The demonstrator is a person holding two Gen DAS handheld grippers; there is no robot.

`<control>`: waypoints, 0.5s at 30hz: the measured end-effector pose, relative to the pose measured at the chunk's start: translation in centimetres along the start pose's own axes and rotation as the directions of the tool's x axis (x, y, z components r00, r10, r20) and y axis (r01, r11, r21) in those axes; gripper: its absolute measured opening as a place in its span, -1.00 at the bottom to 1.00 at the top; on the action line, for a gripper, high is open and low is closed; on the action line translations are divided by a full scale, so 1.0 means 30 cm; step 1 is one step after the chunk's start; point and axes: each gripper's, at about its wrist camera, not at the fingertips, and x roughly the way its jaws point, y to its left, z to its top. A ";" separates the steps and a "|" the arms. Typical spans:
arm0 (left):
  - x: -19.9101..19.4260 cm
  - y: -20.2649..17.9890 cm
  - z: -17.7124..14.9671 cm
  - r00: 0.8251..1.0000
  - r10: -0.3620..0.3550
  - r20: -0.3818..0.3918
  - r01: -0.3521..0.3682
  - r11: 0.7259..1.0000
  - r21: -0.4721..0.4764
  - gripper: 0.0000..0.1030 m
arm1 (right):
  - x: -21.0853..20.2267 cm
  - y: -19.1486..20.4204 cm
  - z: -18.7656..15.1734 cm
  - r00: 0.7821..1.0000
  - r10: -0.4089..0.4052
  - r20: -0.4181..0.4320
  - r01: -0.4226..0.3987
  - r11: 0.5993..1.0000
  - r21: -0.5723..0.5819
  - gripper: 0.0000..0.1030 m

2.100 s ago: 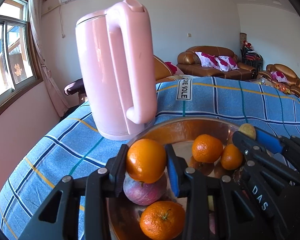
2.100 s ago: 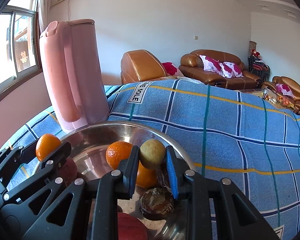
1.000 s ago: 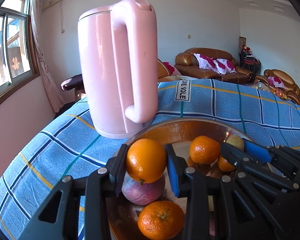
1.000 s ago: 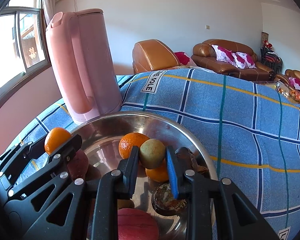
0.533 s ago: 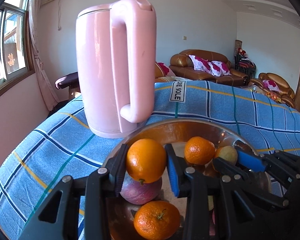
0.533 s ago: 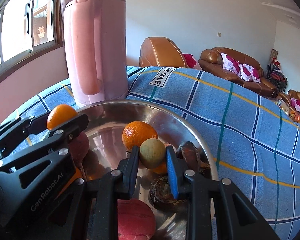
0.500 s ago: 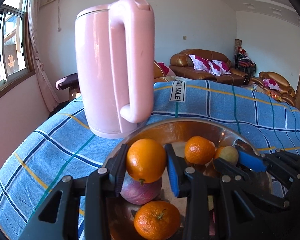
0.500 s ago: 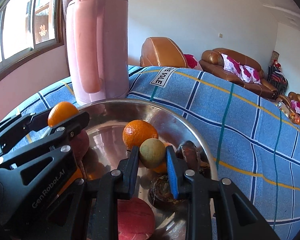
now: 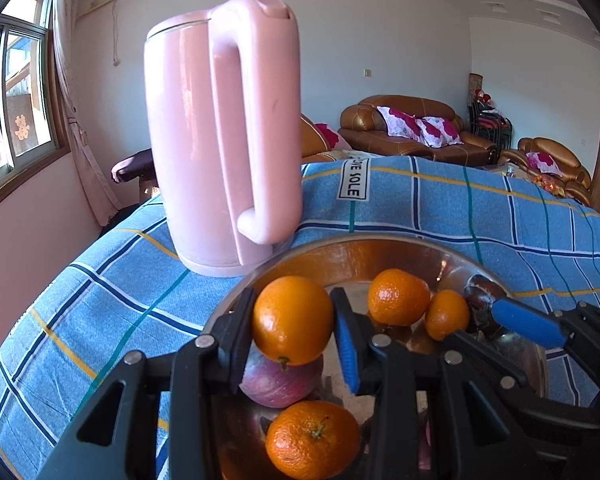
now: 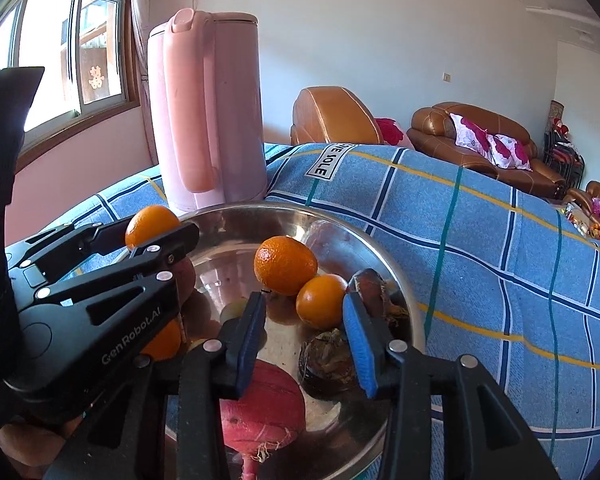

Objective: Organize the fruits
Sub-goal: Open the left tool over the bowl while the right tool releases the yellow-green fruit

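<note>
My left gripper [image 9: 293,322] is shut on an orange [image 9: 292,320] and holds it over the near left part of a steel bowl [image 9: 339,248]. It also shows in the right wrist view [image 10: 156,232]. Under it lie a purple-red fruit [image 9: 282,384] and an orange [image 9: 311,438]. My right gripper [image 10: 303,320] is open and empty over the bowl [image 10: 379,248]. A small green fruit [image 10: 232,310] lies in the bowl just left of its left finger. Two oranges [image 10: 286,264] [image 10: 320,300], dark brown fruits [image 10: 327,360] and a red fruit [image 10: 260,404] lie in the bowl.
A tall pink kettle [image 9: 220,140] stands just behind the bowl's left rim, also in the right wrist view [image 10: 208,108]. The table has a blue checked cloth [image 10: 479,240]. Brown sofas [image 10: 487,140] stand behind. A window [image 10: 60,48] is at the left.
My right gripper has opened and let go of the small green fruit, which now lies in the bowl. My left gripper still holds its orange in much the same place.
</note>
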 end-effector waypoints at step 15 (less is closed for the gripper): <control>-0.045 -0.034 -0.007 0.999 0.009 0.054 -0.011 0.999 0.031 1.00 | -0.133 -0.143 -0.006 0.972 -0.132 0.197 0.092 0.976 0.199 0.53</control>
